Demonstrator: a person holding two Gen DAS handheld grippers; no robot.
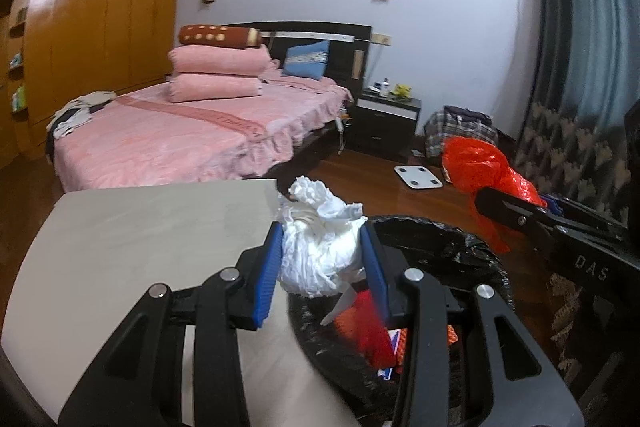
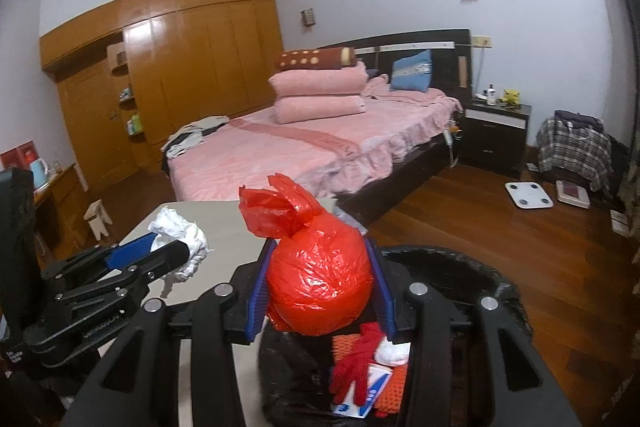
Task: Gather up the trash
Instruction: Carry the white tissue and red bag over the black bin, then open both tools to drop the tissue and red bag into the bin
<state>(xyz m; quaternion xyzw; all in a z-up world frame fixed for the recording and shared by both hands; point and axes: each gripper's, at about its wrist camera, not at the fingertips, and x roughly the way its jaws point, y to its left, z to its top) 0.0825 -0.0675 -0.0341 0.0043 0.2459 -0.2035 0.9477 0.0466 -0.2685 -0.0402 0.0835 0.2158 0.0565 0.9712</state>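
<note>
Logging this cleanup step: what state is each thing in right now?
Left gripper: shut on tissue wad.
Right gripper: shut on red bag.
Red bag: knotted shut, full.
Tissue wad: crumpled.
Bin: open, black liner, partly filled.
Red glove: lying in bin.

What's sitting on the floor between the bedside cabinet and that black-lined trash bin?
A white bathroom scale lies on the wooden floor between the bedside cabinet and the trash bin; otherwise that stretch is bare. The right wrist view shows it best.
</note>
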